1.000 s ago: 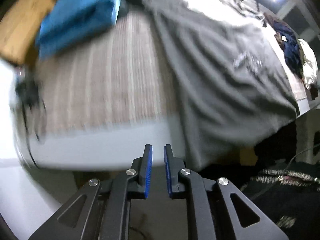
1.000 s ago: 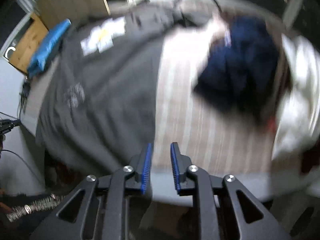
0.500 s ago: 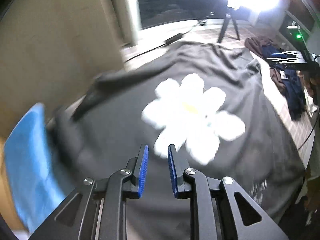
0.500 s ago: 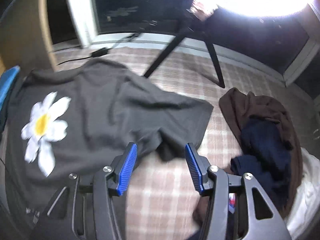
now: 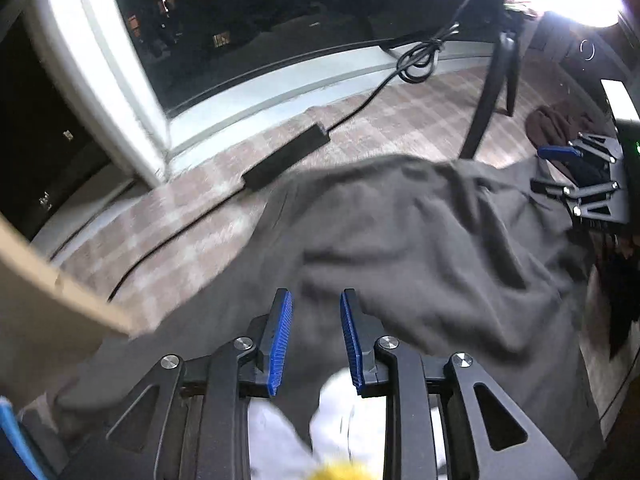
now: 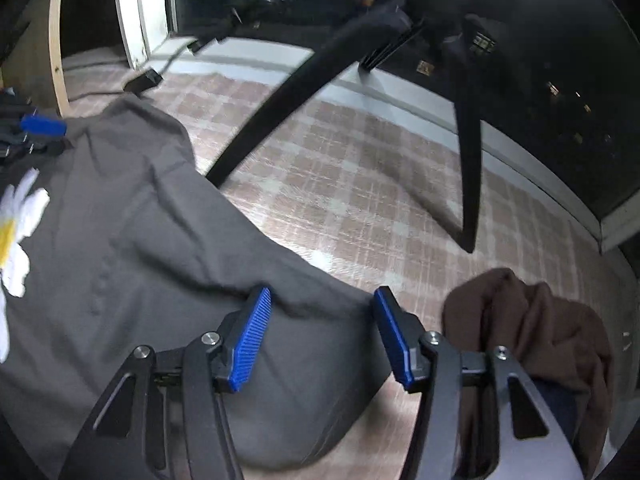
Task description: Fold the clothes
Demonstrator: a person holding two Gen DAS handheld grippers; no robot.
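Now my left gripper point(image 5: 315, 334) and right gripper point(image 6: 322, 336) are both opening, empty, above the grey T-shirt point(image 5: 420, 248) spread on the checked bedcover point(image 6: 360, 184). The soft, rumpled knit could bunch if I pinch two layers; blur probably hides the hem.

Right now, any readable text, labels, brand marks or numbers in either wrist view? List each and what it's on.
None readable.
Dark grey T-shirt: only a white daisy print with a yellow centre, no lettering in view.
Brown crumpled garment: no label visible.
Black power adapter on its cable: no marking legible, blurred.
Lit windows outside: too small for signs.
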